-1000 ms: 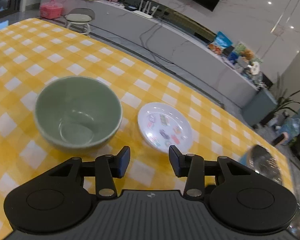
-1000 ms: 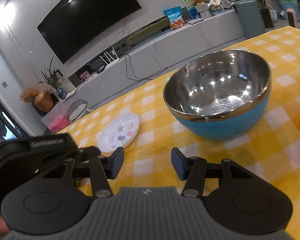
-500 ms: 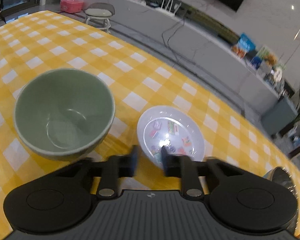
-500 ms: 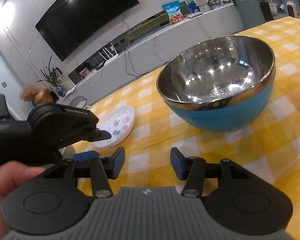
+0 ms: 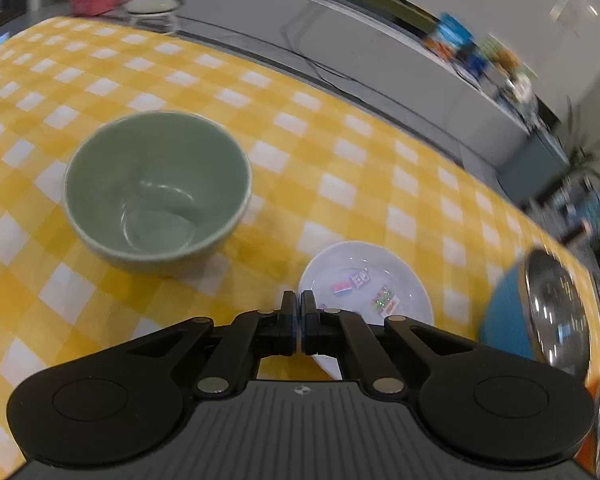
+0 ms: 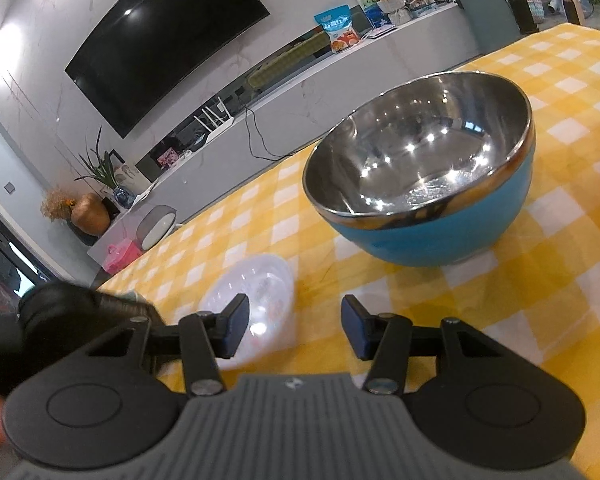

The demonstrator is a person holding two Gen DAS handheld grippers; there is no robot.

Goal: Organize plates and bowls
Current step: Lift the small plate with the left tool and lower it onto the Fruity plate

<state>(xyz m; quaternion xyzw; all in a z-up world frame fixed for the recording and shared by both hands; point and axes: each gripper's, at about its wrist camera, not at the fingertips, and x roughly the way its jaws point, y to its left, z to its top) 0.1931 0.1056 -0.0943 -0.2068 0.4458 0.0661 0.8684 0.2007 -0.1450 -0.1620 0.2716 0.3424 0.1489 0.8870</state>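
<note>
We can read no word or number anywhere. The small white plate [image 5: 380, 284], just ahead and to the right of the left gripper's [image 5: 299, 300] jaws, carries colourful printed patches, too blurred for us to make out. Behind each pair of jaws, the grey ribbed body bears a tiny round emblem [image 5: 300, 390] without legible letters. Far beyond the right gripper's [image 6: 294, 320] jaws, a blue snack bag [image 6: 337, 28] shows print that is too small for us.

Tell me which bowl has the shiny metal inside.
The blue bowl, beside the small white plate; its interior is mirror-like steel. The green bowl is matte green inside.
</note>
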